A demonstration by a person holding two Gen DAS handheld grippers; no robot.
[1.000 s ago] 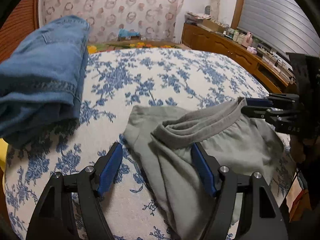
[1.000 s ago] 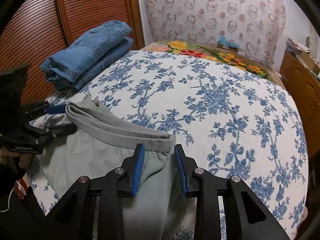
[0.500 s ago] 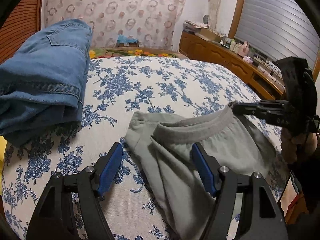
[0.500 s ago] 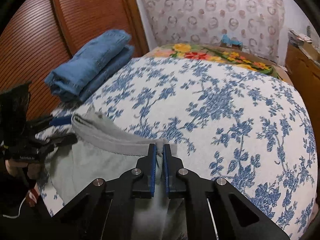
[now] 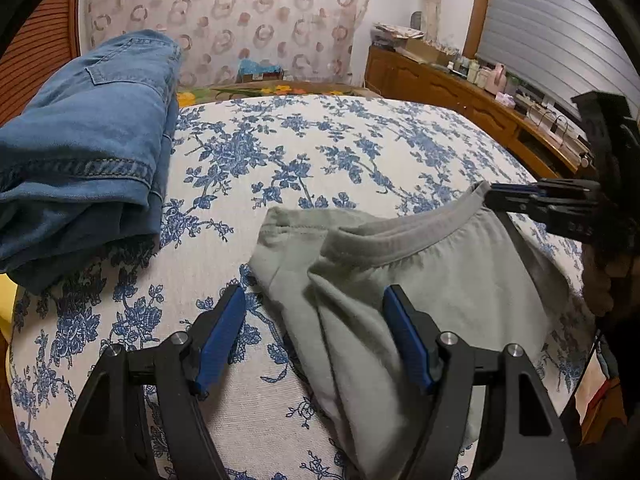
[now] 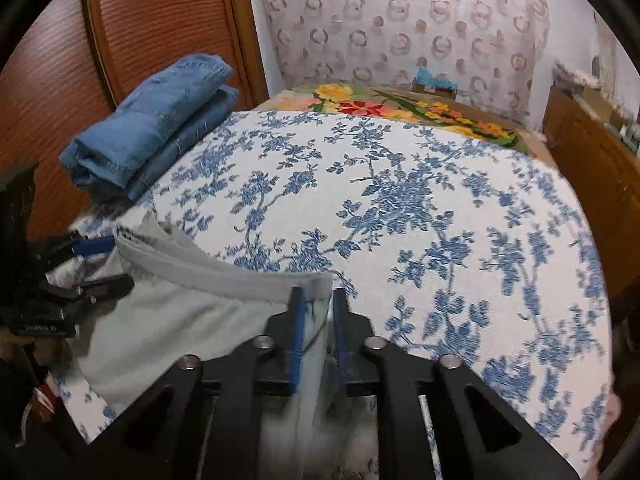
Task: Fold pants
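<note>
Bed (image 5: 340, 152): blue-flowered cover, folded jeans (image 5: 80, 140) at its left edge
Pants (image 5: 440, 280): grey, near edge
Left claw (image 5: 312, 336): wide open – pads astride the cloth
Right claw (image 6: 318, 332): opening, waistband corner between its pads

A bedroom in a home. A bed (image 6: 460, 208) with a white cover printed in blue flowers fills the middle of both views. Folded jeans (image 5: 80, 140) lie at its left edge. A louvred wooden wardrobe door (image 6: 160, 32) stands at upper left, ring-patterned wallpaper (image 6: 400, 20) behind, and a cluttered wooden sideboard (image 5: 452, 84) under a shuttered window (image 5: 552, 28) at upper right.
</note>
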